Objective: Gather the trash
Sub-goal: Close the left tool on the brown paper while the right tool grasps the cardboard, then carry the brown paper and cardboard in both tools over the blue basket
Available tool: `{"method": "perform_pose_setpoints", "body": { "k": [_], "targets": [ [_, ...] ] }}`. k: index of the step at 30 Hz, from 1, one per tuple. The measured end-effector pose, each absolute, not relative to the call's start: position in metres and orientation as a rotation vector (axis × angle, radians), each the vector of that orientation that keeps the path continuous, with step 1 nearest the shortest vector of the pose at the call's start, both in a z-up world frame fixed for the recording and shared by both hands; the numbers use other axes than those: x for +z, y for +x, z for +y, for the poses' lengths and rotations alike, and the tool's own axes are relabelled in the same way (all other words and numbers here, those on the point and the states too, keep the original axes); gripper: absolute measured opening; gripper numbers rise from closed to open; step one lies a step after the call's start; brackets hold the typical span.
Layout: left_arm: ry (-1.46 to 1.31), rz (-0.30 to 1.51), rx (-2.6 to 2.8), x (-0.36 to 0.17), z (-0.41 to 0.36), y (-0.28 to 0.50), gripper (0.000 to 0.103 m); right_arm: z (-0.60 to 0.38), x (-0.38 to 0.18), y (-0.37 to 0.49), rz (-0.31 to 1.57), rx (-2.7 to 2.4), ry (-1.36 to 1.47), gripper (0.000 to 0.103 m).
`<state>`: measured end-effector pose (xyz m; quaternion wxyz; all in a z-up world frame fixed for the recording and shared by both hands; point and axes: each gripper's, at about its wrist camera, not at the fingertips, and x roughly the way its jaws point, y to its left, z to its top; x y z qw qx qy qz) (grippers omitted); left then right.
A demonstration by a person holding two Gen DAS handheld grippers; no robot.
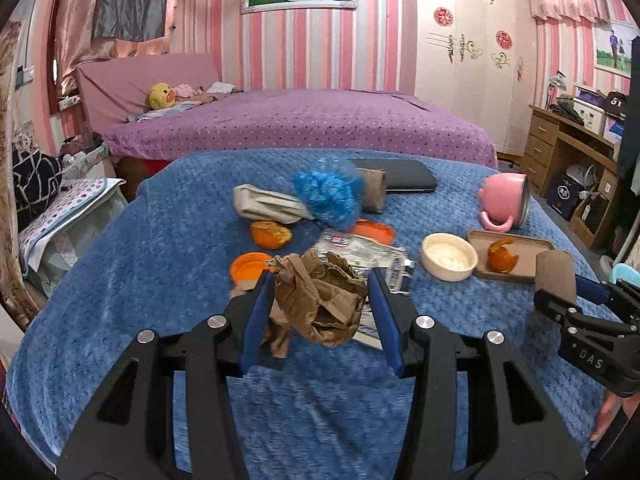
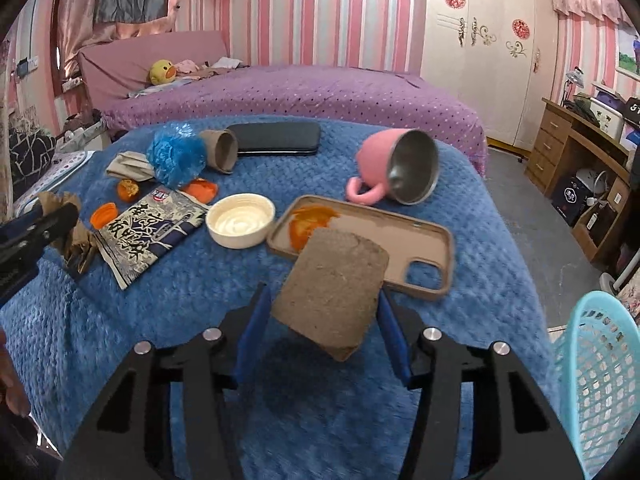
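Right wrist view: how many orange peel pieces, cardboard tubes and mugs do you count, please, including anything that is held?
Orange peel pieces: 4
Cardboard tubes: 2, one of them in the right hand-held gripper
Pink mug: 1
Total: 7

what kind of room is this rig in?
A home bedroom, most likely. A bed with a purple dotted cover fills the background, a white wardrobe stands behind it, and a wooden desk sits on the right. The work surface is draped in a blue blanket.
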<state>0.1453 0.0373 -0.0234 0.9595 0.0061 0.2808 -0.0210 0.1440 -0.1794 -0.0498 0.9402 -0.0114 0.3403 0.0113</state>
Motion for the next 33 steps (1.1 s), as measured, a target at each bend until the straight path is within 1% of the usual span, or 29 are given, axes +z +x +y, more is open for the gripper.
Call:
{"method": "perform_pose_setpoints", "body": {
  "k": [22, 33],
  "targets": [
    [0.002, 0.585, -0.106, -0.031, -0.040, 0.148, 0.047, -0.261, -0.037, 0.117, 0.621, -0.037, -0.012, 0.053],
    [0.068, 0.552, -0.134, -0.034, -0.083, 0.139, 0.047, -0.321, -0.028, 0.090, 0.568, -0.134, -0.004, 0.053]
  ]
}}
